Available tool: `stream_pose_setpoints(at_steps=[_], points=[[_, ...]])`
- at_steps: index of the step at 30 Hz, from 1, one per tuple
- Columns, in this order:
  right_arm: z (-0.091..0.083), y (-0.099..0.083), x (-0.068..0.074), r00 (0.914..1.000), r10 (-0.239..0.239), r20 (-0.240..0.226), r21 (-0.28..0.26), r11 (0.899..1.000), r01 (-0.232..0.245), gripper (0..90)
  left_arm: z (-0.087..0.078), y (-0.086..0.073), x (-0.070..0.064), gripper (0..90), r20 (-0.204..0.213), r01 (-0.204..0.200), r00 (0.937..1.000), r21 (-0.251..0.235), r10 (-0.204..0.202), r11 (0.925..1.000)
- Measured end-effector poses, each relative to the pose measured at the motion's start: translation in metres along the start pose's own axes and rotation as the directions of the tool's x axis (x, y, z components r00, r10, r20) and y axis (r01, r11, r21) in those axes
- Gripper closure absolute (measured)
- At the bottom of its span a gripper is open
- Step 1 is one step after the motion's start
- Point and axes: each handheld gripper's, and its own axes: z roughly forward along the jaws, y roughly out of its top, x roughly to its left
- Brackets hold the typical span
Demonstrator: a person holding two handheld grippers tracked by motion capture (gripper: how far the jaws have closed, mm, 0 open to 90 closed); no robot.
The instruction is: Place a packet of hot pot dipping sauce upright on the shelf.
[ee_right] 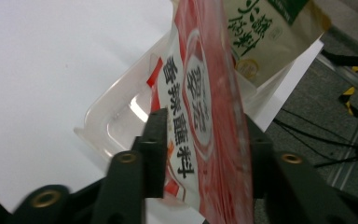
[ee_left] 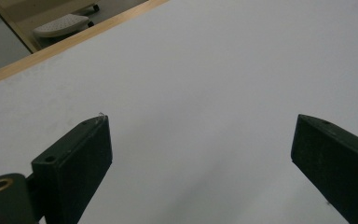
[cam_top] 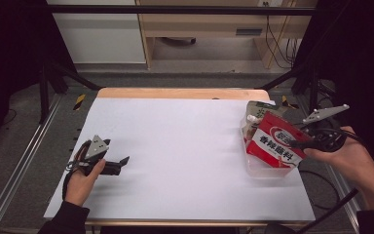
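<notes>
White paper-covered table (cam_top: 185,146); at 3 o'clock, clear plastic tray (cam_top: 265,169) holding a beige pouch (cam_top: 256,111). Right gripper (cam_top: 299,143) clenches the red printed pouch (cam_top: 275,144) above the tray. Left gripper (cam_top: 121,162), 9 o'clock, jaws spread, empty.

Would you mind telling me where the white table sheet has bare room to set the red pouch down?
The broad middle of the white sheet is bare, bordered by the left claw on one side and the clear plastic tray on the other. The sheet's right edge is crowded: the tray, a beige pouch and the red printed pouch pinched in the right claw.
</notes>
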Motion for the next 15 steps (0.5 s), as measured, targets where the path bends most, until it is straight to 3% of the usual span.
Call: stream_pose_setpoints(at_steps=[5,9,15], points=[[-0.003,0.024,0.008,0.9986,-0.011,0.052,-0.026,1.0,0.012,41.3,-0.001,0.0,0.001,5.1,-0.003,0.003,1.0,-0.003,-0.003,1.0],[-0.006,0.047,0.018,0.9966,-0.016,0.081,-0.056,0.998,0.021,41.3,0.0,0.0,0.001,5.2,-0.001,0.004,1.0,-0.002,-0.004,1.0],[-0.002,0.079,0.041,0.9936,-0.046,0.103,-0.102,0.993,0.057,34.1,-0.002,0.0,0.002,5.2,-0.004,0.007,1.0,-0.003,-0.007,1.0]])
